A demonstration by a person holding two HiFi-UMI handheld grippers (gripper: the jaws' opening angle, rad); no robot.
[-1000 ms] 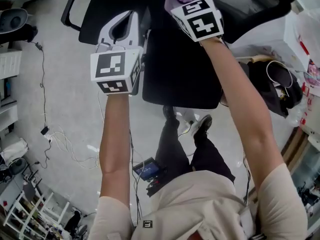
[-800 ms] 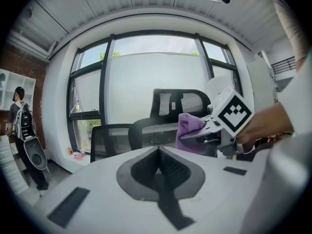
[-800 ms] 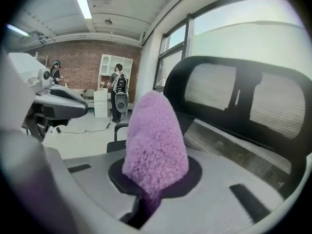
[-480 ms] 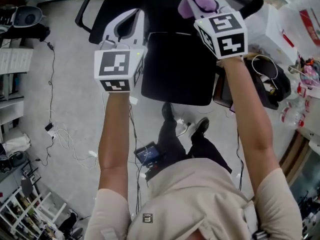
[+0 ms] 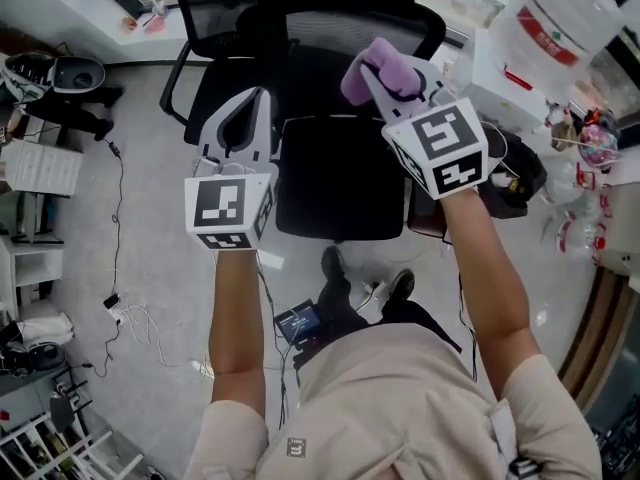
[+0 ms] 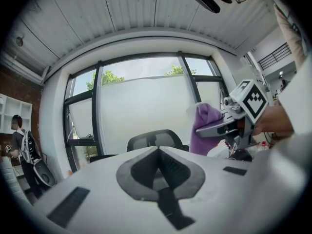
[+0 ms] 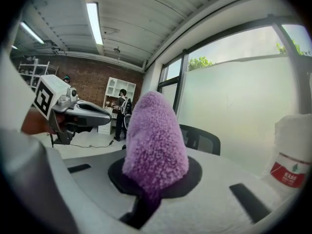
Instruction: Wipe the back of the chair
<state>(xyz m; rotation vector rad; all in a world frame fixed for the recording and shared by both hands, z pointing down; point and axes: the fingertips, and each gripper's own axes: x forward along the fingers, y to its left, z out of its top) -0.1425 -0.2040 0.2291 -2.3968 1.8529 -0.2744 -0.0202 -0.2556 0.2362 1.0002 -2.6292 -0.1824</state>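
Both grippers are held up in front of the person, above the black office chair [image 5: 340,183], which stands just past the feet with its mesh backrest [image 5: 330,23] on the far side. The right gripper [image 5: 392,80] carries the purple cloth [image 5: 372,68]. Judgement: it is held high and pointed forward so the fuzzy wad leads toward the backrest, the surface to be wiped. The cloth touches no part of the chair now; in the right gripper view the backrest [image 7: 201,141] lies apart, beyond the cloth [image 7: 156,140]. The right jaws are clamped on the cloth, its lower part pinched between the pads and the bulk standing up past the tips. The left gripper [image 5: 248,108] sits to the left, near the left edge of the seat and slightly nearer than the right. Its jaws are closed on each other, pads meeting, nothing between them. Judgement: the left is parked clear as a spare, perhaps to steady the chair; wiping contact not yet made
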